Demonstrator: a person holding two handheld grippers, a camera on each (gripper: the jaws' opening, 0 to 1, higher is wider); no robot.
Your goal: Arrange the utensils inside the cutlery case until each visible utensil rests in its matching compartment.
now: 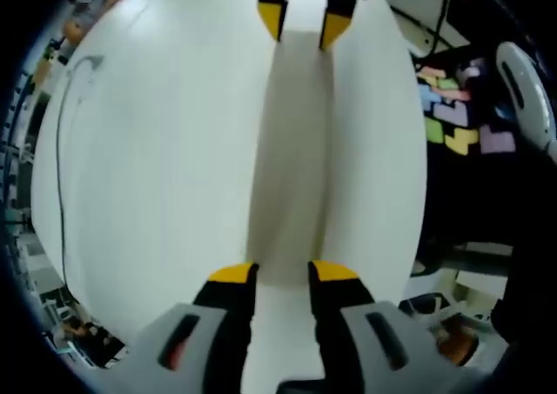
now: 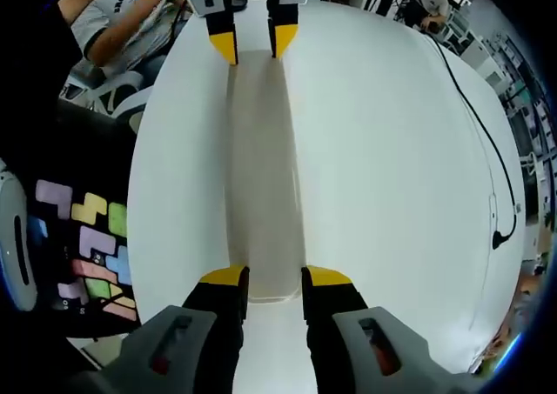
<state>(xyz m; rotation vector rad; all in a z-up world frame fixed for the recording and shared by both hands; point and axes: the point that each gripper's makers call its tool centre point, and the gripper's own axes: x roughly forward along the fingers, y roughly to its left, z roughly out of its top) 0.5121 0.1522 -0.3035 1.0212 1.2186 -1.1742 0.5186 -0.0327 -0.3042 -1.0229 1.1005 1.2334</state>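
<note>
A long, narrow, pale cutlery case (image 1: 291,150) (image 2: 261,176) lies flat on the white table (image 1: 157,168) (image 2: 383,168), and its lid or top looks plain. My left gripper (image 1: 284,273) has its yellow-tipped jaws against the two sides of the case's near end. The right gripper (image 1: 303,22) clasps the far end the same way. In the right gripper view my right gripper (image 2: 275,277) grips the near end and the left gripper (image 2: 254,42) the far end. I cannot make out any utensils.
A black cable (image 1: 61,150) (image 2: 492,185) runs along the table's far side. Coloured puzzle floor mats (image 1: 452,116) (image 2: 91,237) lie beyond the table edge. A seated person (image 2: 122,16) is near the table's far end, and chairs and clutter ring the room.
</note>
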